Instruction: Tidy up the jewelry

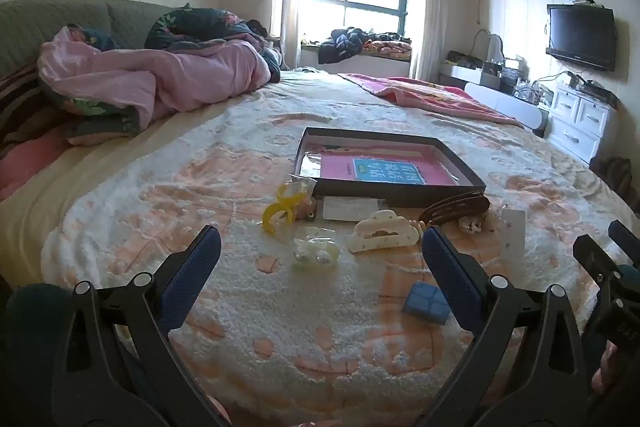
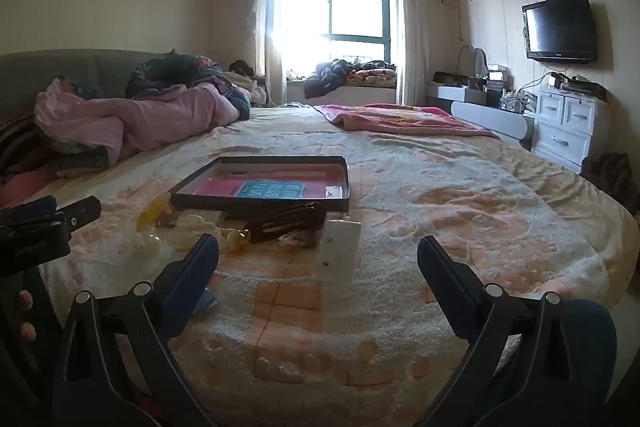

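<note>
Two grippers: left gripper [image 1: 320, 259] and right gripper [image 2: 318, 263] are held wide open, nothing gripped.
Brown hair clip [image 1: 456, 209]: laid lengthwise along the shallow box's [image 1: 460, 163] near wall.

two yellow rings [image 1: 280, 206] – one dark tray [image 1: 460, 163]

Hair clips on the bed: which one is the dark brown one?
The long dark brown clip, lying in front of the box at its right corner. The cloud-shaped clip beside it is cream-white, and the two ring-shaped pieces are yellow.

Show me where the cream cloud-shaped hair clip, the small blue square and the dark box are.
cream cloud-shaped hair clip [image 1: 385, 235], left wrist view, middle.
small blue square [image 1: 426, 301], left wrist view, top face.
dark box [image 1: 400, 195], left wrist view, near wall.
</note>
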